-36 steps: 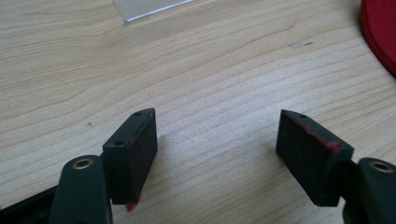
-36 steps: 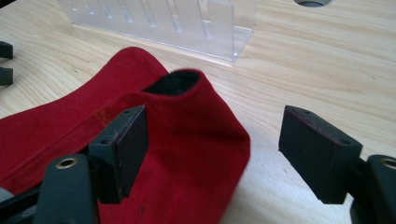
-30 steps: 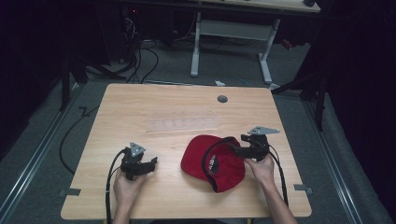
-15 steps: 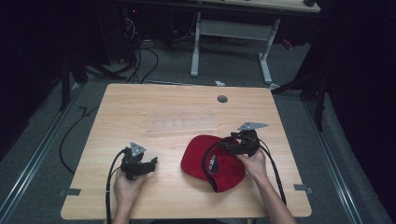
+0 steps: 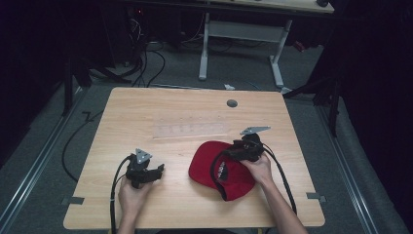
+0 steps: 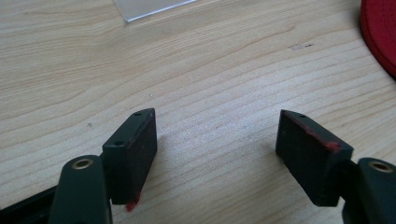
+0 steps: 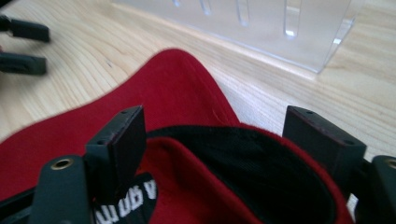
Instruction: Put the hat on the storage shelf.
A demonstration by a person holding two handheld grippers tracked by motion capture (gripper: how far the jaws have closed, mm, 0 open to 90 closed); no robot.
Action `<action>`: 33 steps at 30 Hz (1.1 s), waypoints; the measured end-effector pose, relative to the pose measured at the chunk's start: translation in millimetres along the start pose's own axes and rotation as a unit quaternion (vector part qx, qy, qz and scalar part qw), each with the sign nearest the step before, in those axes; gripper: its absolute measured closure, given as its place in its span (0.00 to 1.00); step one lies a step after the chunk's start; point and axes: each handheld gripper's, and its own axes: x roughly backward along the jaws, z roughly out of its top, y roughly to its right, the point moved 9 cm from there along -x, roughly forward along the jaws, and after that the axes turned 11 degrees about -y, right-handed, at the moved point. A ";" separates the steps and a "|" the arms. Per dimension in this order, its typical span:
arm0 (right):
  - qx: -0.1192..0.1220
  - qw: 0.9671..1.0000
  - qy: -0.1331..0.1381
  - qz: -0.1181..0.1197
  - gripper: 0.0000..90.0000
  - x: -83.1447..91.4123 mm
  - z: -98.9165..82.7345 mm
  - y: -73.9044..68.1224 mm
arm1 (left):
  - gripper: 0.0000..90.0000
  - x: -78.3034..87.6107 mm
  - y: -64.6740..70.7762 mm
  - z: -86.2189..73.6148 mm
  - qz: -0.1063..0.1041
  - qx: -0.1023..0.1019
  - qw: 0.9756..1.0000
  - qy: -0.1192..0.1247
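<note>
A red cap (image 5: 216,170) lies upside down on the wooden table (image 5: 146,107), its black inner band and white lettering showing. My right gripper (image 5: 231,154) reaches over the cap's near rim from the right. In the right gripper view the right gripper (image 7: 215,135) stands open, with the cap (image 7: 173,98) and its rim between the jaws, which are set wide and do not press on it. My left gripper (image 5: 159,171) rests low over bare wood to the left of the cap. It is open (image 6: 217,140) with nothing between the jaws; the cap's edge (image 6: 380,32) shows far right.
A clear acrylic plate (image 5: 190,130) with slots lies on the table beyond the cap; it stands close ahead (image 7: 261,28) in the right gripper view. A round grommet hole (image 5: 232,103) sits near the far edge. Cables trail off the table's front.
My right gripper has moved left and slightly down, from beside the cap to over its rim. The left gripper and the cap have stayed where they were.
</note>
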 end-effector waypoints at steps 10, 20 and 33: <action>0.018 1.000 -0.023 0.007 0.52 -8.7 -8.4 2.8 | 0.33 -0.1 0.3 -0.2 0.001 0.000 1.000 0.000; 0.036 0.998 -0.032 0.048 0.79 -9.7 -14.8 1.1 | 0.33 -0.2 0.6 -0.1 0.001 0.000 1.000 0.000; 0.057 0.995 -0.018 0.080 0.90 1.2 -18.5 -9.2 | 0.32 -0.4 0.7 -0.4 0.002 -0.002 1.000 0.001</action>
